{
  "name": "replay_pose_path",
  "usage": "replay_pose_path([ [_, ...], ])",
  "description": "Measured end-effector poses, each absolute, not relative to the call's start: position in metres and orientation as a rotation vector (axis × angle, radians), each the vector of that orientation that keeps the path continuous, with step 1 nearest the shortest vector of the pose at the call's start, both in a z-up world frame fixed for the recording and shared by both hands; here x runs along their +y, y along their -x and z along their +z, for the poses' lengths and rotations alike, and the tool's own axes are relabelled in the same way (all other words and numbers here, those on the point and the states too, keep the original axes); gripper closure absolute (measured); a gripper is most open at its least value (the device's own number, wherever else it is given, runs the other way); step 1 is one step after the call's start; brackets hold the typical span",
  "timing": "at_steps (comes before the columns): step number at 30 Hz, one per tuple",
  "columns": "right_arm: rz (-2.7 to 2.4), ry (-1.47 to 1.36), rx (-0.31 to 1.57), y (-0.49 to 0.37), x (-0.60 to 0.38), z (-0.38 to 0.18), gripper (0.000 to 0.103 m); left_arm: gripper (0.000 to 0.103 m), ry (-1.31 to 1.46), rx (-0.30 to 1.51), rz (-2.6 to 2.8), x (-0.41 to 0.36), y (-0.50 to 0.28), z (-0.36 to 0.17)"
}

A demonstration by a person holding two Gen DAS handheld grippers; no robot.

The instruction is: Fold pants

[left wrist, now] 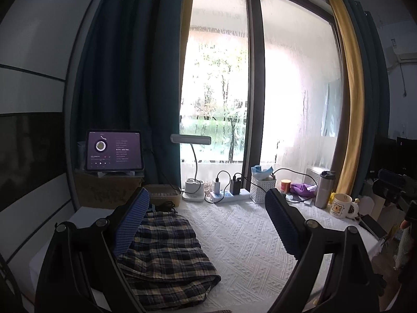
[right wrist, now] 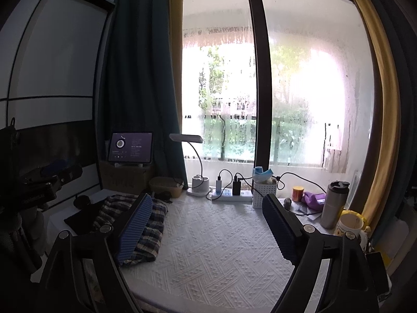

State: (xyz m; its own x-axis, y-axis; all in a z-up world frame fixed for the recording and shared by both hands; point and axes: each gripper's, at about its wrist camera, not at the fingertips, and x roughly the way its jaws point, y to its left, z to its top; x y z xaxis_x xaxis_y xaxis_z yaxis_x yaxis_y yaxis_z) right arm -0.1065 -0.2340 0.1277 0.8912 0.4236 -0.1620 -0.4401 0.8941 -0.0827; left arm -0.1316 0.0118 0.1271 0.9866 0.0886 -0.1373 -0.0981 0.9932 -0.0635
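Pants [left wrist: 164, 258]: plaid, folded into a compact bundle, lying on the left side of the white textured tablecloth [left wrist: 242, 237]. Right wrist view shows the same bundle at the table's left edge, partly hidden behind the gripper's left finger.

Left gripper [left wrist: 208, 224]: jaws spread wide, nothing between them. Its left finger [left wrist: 133, 224] overlaps the pants in the picture; contact unclear from this angle, probably just in front of it. Right finger over bare cloth.

Right gripper [right wrist: 208, 227]: also wide open, empty, held over the tablecloth to the right of the pants.

Back of the table, along the window [left wrist: 219, 78]: tablet [left wrist: 114, 150] with a lit purple screen propped on a cardboard box, desk lamp [left wrist: 192, 180], power strip [left wrist: 229, 195] with chargers plugged in, white basket [left wrist: 262, 186], orange jar [left wrist: 286, 185], purple cloth [left wrist: 303, 189], steel tumbler [left wrist: 324, 190], white mug [left wrist: 341, 204] with a cartoon print. Dark item left of the pants in the right wrist view, too dim to identify.
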Motion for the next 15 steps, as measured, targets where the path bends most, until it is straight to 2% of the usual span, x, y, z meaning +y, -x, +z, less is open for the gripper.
replay_pose_path([
  [12, 0.425, 0.145, 0.103, 0.118, -0.233, 0.135, 0.014, 0.011, 0.070, 0.088, 0.091, 0.016, 0.143, 0.132],
  [15, 0.400, 0.154, 0.090, 0.120, -0.232, 0.136, 0.007, 0.004, 0.070, 0.079, 0.093, 0.017, 0.145, 0.132],
])
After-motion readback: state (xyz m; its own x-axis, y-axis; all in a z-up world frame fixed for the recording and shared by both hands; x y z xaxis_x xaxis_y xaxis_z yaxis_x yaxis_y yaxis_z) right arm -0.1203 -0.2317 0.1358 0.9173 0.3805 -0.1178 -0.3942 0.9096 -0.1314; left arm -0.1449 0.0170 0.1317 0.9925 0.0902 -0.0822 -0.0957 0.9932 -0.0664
